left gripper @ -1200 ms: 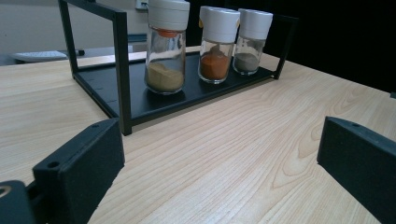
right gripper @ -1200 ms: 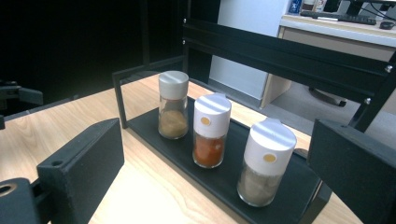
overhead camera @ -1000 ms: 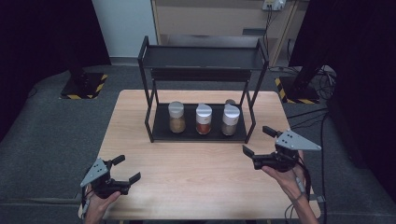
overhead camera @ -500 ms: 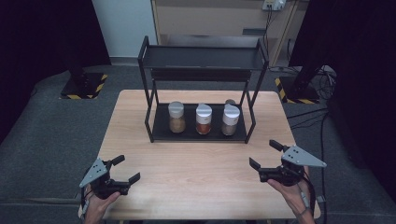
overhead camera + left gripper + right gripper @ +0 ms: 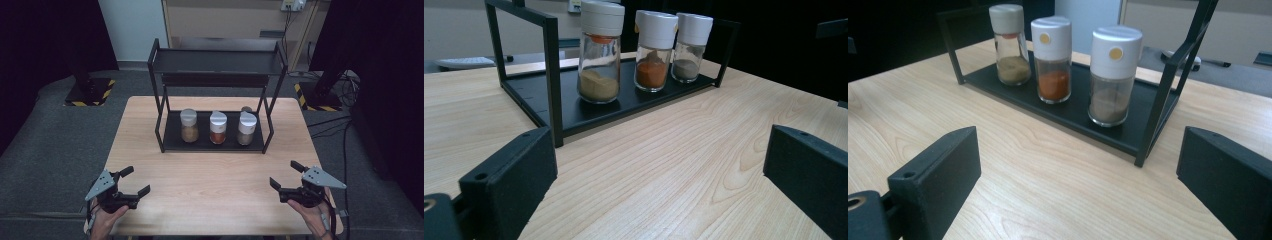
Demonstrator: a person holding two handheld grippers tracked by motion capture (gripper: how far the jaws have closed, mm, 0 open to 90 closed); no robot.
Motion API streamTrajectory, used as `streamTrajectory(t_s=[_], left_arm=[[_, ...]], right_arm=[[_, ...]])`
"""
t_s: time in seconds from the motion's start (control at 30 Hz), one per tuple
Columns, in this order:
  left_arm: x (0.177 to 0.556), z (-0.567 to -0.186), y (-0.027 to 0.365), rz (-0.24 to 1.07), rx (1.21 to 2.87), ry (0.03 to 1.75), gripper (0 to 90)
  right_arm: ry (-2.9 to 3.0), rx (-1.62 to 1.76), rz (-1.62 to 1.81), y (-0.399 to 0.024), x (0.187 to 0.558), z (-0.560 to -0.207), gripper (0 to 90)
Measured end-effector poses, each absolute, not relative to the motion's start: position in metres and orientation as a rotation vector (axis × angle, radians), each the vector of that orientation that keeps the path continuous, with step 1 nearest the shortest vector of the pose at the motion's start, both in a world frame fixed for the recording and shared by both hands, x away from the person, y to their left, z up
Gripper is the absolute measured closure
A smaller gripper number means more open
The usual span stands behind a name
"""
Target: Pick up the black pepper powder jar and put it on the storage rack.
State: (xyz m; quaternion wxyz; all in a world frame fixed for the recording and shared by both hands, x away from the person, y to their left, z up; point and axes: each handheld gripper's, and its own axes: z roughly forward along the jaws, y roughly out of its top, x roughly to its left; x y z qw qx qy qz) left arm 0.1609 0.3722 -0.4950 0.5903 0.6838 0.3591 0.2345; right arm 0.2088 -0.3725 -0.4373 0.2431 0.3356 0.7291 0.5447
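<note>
desk (image 5: pixel 210 180): light wood grain, smooth, slight sheen. rack (image 5: pixel 215 62): black metal, matt frame, shelf faintly glossy. spice jars (image 5: pixel 1109 75): clear glass, glossy, with smooth white plastic caps. gripper jaws: matt black plastic, probably. floor (image 5: pixel 50 130): grey, looks like carpet.

Both grippers matte black w/ blocky, flat-faced jaws, a small round hole near each left jaw's top edge. Left gripper (image 5: pixel 132 181) & right gripper (image 5: pixel 289 175) each carry a grey 3-cornered plate behind the jaws, w/ dark dots. Thin cable trails off the back.
</note>
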Motion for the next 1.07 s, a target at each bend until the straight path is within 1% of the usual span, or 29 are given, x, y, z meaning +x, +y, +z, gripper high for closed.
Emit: streamTrajectory(t_s=[0.27, 0.6, 1.07], left_arm=[[0.161, -0.495, 0.372, 0.544, 1.59, 0.836, 0.0], [0.162, -0.495, 0.372, 0.542, 1.593, 0.818, 0.0], [0.162, -0.495, 0.372, 0.546, 1.592, 0.81, 0.0]], right_arm=[[2.001, 0.942, 1.48, -0.372, 0.212, -0.453, 4.4], [2.013, 0.921, 1.472, -0.372, 0.215, -0.464, 4.9], [2.017, 0.918, 1.476, -0.373, 0.217, -0.467, 4.8]])
